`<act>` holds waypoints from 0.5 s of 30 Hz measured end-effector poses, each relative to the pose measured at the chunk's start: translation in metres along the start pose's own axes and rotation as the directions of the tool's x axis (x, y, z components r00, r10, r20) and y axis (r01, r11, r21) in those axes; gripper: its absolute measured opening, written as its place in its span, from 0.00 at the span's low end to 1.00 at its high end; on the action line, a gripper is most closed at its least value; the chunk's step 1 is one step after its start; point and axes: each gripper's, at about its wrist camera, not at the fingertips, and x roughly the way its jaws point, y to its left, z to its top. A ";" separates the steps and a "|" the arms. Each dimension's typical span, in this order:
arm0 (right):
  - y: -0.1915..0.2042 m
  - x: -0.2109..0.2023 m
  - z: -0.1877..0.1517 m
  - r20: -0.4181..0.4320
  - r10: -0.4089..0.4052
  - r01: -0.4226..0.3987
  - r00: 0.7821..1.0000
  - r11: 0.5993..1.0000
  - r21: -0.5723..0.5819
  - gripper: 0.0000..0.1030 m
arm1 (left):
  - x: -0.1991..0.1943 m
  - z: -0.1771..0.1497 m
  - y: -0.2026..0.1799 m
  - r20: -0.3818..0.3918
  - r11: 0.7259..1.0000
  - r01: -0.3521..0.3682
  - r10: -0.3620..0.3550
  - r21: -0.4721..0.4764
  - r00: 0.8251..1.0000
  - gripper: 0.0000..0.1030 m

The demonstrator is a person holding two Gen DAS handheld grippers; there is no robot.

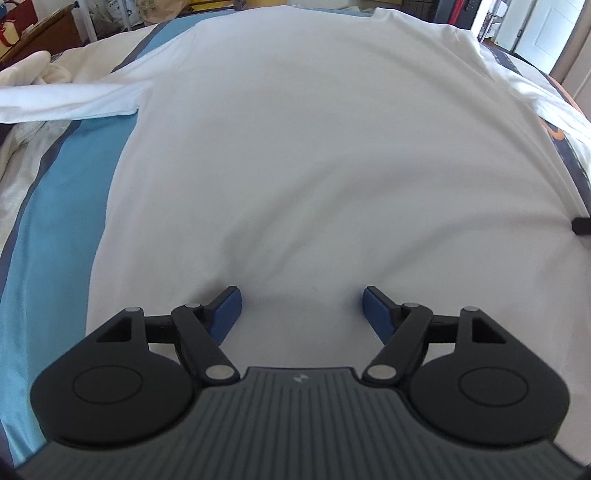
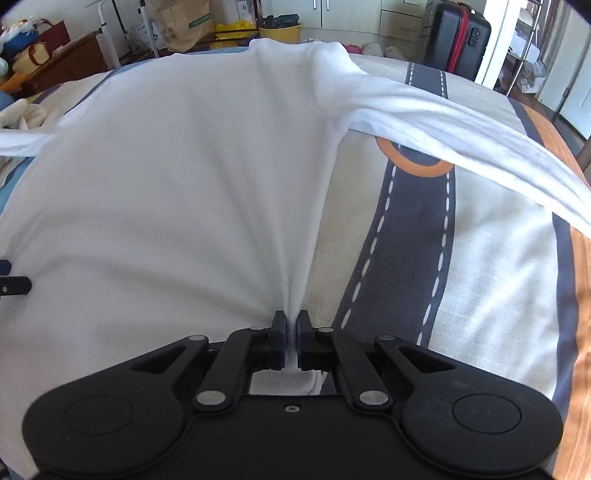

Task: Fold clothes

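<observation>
Lying lengthwise on the bedspread [image 2: 480, 295], white shirt [image 2: 166, 184] collar pointing away.

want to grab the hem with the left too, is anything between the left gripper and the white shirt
Nothing visible. The left gripper stands open right over the white shirt, bare cloth between its pads.

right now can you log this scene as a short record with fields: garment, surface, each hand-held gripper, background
garment: white long-sleeved shirt, spread out, sleeves out to both sides
surface: bed cover with a road pattern
left hand-held gripper: open over the shirt's near edge, cloth between its pads, not pinched
right hand-held gripper: shut on the shirt's near edge, cloth bunched into pleats
background: black suitcase, paper bag
</observation>
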 end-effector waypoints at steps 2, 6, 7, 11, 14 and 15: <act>-0.006 -0.005 -0.002 0.016 0.019 -0.019 1.000 0.999 0.032 0.05 | -0.002 -0.004 -0.008 -0.002 0.999 0.005 -0.005 0.032 1.000 0.70; -0.026 0.000 0.007 0.007 0.115 -0.114 0.993 0.980 0.161 0.08 | -0.012 -0.025 -0.034 0.015 0.989 0.033 -0.036 0.143 0.999 0.70; -0.033 0.000 0.008 0.004 0.135 -0.133 0.991 0.969 0.210 0.11 | -0.014 -0.030 -0.038 0.014 0.988 0.040 -0.042 0.151 0.999 0.70; -0.048 0.001 -0.004 -0.036 0.224 -0.198 0.974 0.917 0.347 0.37 | -0.018 -0.033 -0.042 -0.007 0.986 0.074 -0.073 0.149 0.997 0.72; -0.042 -0.003 -0.015 -0.086 0.304 -0.256 0.949 0.900 0.353 0.59 | -0.021 -0.032 -0.038 -0.011 0.986 0.112 -0.111 0.124 0.994 0.73; -0.037 -0.003 -0.019 -0.113 0.334 -0.278 0.936 0.897 0.345 0.64 | -0.022 -0.032 -0.038 -0.004 0.985 0.115 -0.115 0.126 0.993 0.73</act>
